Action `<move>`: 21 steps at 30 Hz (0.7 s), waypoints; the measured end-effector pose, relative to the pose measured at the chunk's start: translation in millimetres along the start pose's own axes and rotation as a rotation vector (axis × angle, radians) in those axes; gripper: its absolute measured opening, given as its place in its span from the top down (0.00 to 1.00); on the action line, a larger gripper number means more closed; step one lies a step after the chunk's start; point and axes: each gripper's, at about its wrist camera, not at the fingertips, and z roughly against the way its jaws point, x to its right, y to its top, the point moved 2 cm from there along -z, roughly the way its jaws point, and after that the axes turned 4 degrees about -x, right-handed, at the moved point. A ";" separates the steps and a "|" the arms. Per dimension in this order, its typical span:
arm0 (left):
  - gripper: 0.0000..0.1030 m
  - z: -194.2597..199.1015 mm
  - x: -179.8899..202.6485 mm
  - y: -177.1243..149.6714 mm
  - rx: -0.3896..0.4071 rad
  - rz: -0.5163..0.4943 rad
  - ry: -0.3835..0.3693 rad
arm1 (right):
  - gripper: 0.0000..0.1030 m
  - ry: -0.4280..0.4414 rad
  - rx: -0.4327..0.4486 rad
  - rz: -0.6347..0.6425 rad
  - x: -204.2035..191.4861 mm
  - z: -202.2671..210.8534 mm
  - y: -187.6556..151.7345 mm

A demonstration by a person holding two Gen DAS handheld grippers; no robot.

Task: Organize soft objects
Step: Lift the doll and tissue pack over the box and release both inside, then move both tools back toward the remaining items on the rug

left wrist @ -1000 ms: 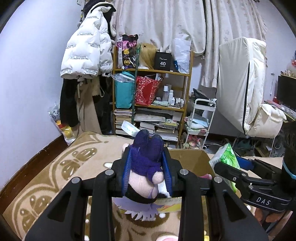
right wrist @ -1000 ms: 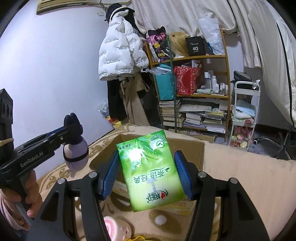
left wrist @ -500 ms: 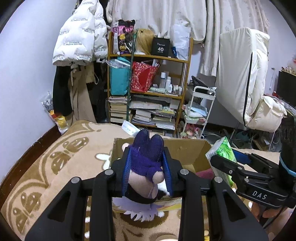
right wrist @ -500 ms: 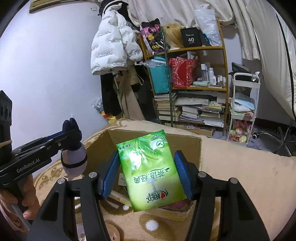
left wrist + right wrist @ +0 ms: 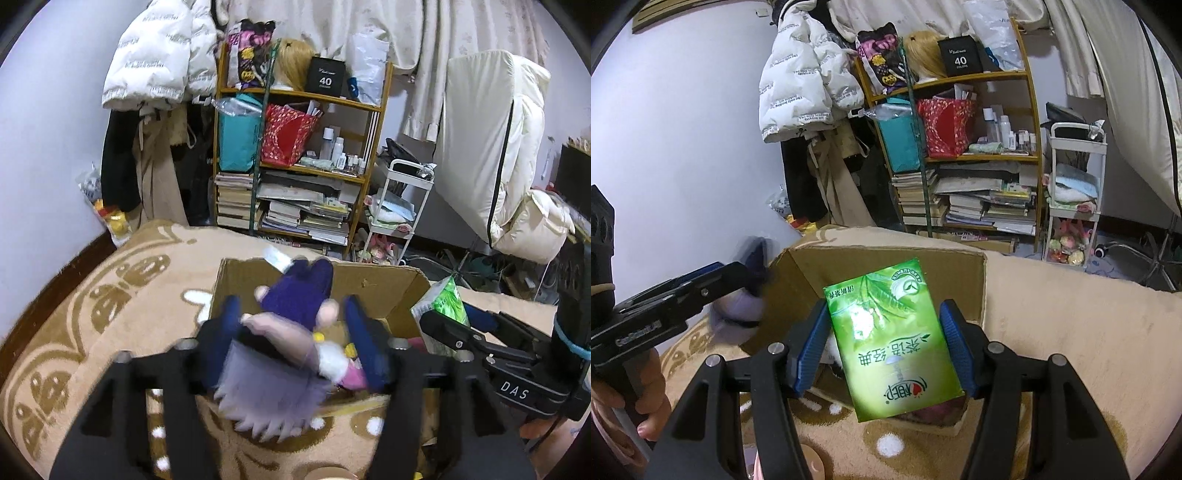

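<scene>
An open cardboard box point(image 5: 373, 284) point(image 5: 886, 269) sits on the patterned beige blanket. In the left wrist view my left gripper point(image 5: 291, 332) has its blue pads spread wide, and the purple-hatted plush doll point(image 5: 291, 325) hangs blurred between them, tilted, over the box's near edge. The doll point(image 5: 738, 310) also shows at the left gripper's tip in the right wrist view. My right gripper point(image 5: 882, 339) is shut on a green tissue pack point(image 5: 892, 336), held over the box's near right part; the pack point(image 5: 443, 306) shows at right in the left wrist view.
A cluttered wooden shelf point(image 5: 295, 158) with books and bags stands behind the box, a white cart point(image 5: 395, 206) beside it. A white jacket point(image 5: 155, 62) hangs at left. A pink item point(image 5: 938, 410) lies inside the box. The blanket point(image 5: 1071, 332) spreads right.
Both grippers have moved forward over the box. My left gripper's jaws have spread apart and the doll has tipped and blurs in motion. The right gripper still holds the tissue pack.
</scene>
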 end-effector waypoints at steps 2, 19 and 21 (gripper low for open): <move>0.39 -0.5 -3.7 -0.6 -0.007 0.012 -0.001 | 0.37 0.001 -0.001 -0.005 0.8 0.1 -0.9; 0.12 31.8 -15.7 -12.9 -0.062 0.012 0.124 | 0.10 -0.001 0.024 -0.060 0.0 26.4 -2.0; 0.08 39.8 -13.8 -14.4 -0.057 0.005 0.141 | 0.06 -0.018 0.032 -0.060 -0.5 33.5 -2.2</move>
